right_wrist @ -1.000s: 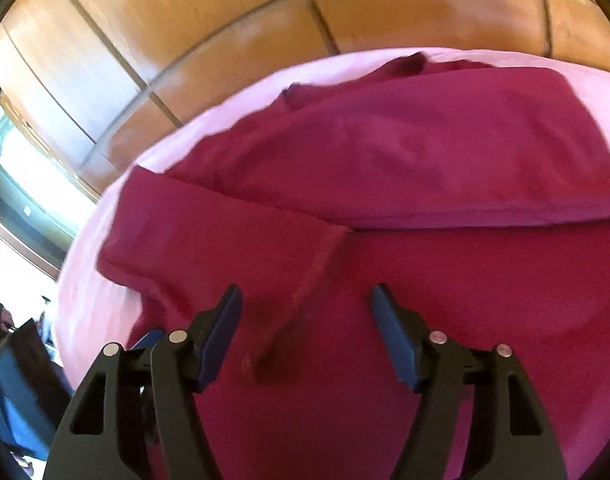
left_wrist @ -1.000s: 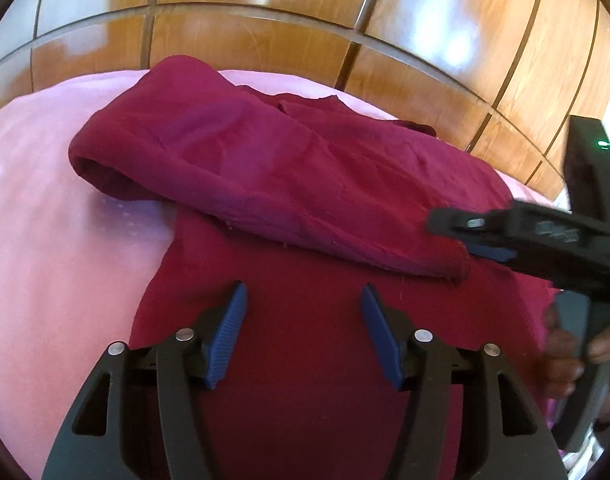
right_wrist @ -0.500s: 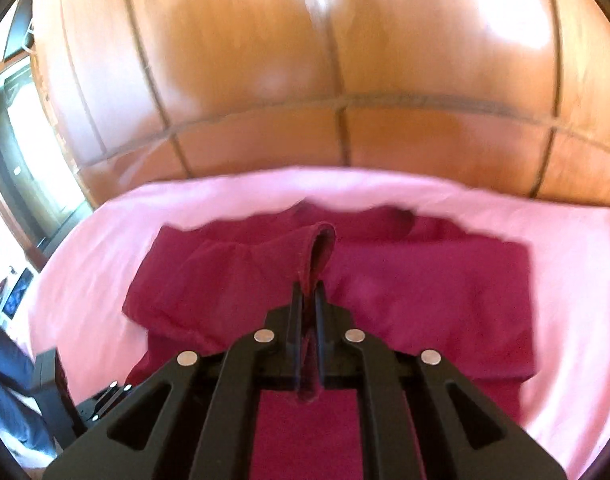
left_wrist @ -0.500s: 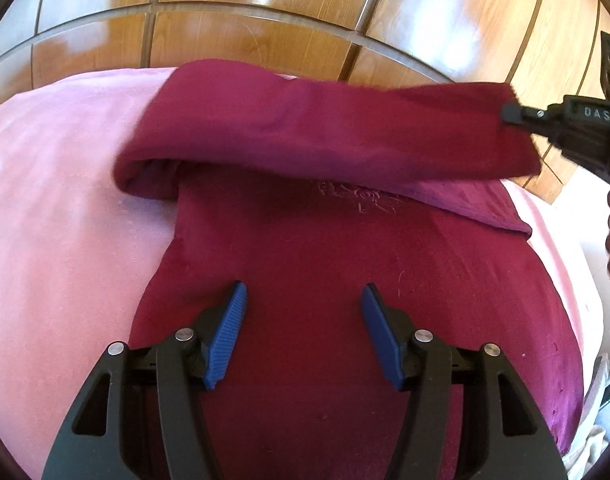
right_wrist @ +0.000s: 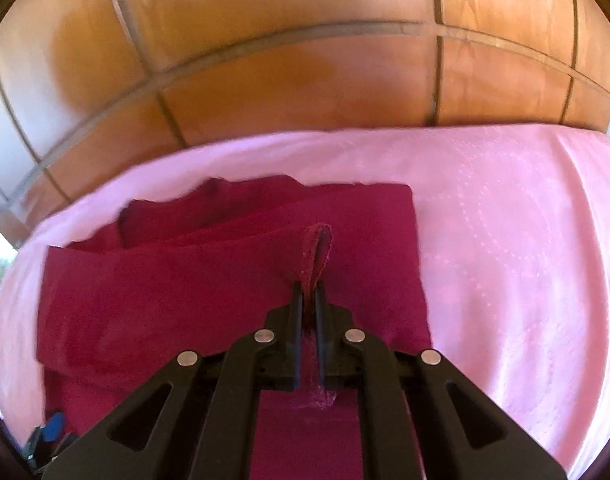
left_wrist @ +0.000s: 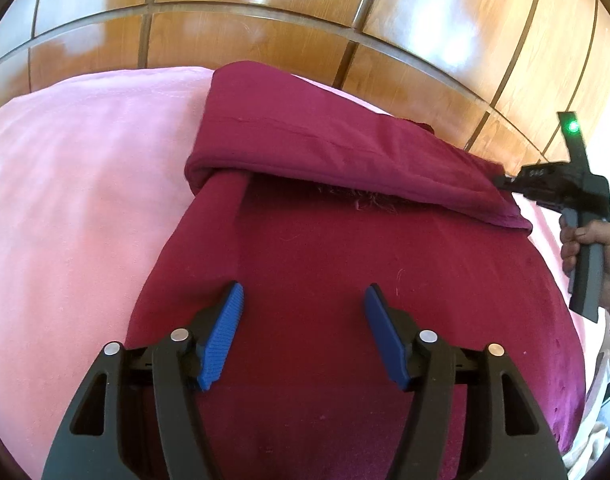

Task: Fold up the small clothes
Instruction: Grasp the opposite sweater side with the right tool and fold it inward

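Left wrist view: the maroon garment (left_wrist: 345, 280) lies flat on the pink bedsheet (left_wrist: 73, 200), wood panel wall (left_wrist: 265, 48) behind. The sleeve (left_wrist: 345, 156) is folded across the top of the body, running from the left shoulder fold toward the right edge. The left gripper (left_wrist: 303, 330) hangs over the lower body panel, blue pads (left_wrist: 221, 336) spread wide, nothing between them. Whether the pads touch the cloth, can't tell. The right gripper (left_wrist: 505, 182) is at the far right, nipping the sleeve end just past the garment's edge; the person's hand (left_wrist: 597, 264) is on its handle.

Right wrist view: the right gripper's fingers (right_wrist: 296, 320) are pressed together with a thin ridge of the cuff hem (right_wrist: 319, 248) pinched between them. The cloth tents up slightly from the pinch. The garment sits mid-bed, with sheet visible all round.

Handling, my read: thin knit, light, fully limp, so no stiffness to carry a fold. It likely drapes and wrinkles wherever it's unsupported. Friction on the sheet looks decent, so dragging would probably bunch the lower layer; lift and lay instead. Best holds are hems, cuffs and seams: doubled fabric, less likely to slip from the pads. For the next fold I'd take the bottom hem corners, one per gripper.
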